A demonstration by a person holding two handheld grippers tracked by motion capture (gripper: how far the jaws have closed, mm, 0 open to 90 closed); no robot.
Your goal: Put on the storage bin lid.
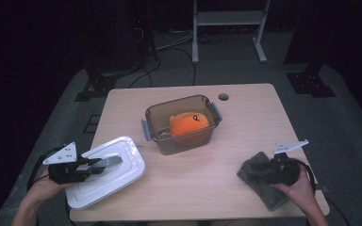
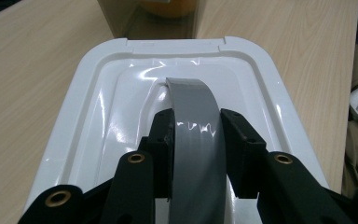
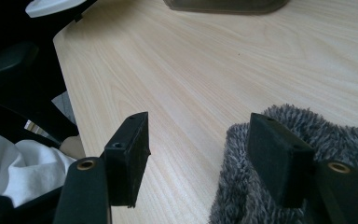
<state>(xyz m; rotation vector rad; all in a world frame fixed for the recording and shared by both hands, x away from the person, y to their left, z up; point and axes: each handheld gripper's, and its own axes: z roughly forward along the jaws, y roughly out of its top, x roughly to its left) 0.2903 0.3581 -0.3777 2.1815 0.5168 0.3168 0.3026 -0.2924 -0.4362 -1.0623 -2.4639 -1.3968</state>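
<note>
Left gripper view: my left claw [image 2: 196, 140] pinches the smooth grey curved handle [image 2: 196, 126] of the glossy white lid [image 2: 98, 116], at the pale woodgrain table's [image 1: 207, 183] near left. My right claw [image 3: 205, 154] gapes, holding nothing, one jaw over the shaggy grey cloth [image 3: 354, 140].

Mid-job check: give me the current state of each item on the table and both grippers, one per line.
white lid: off the container, gripped by its grey handle.
left gripper: shut on the handle.
container: open, upright, holding the orange plush toy.
grey cloth: crumpled at the table's near right corner.
right gripper: open, one jaw over the cloth.
</note>
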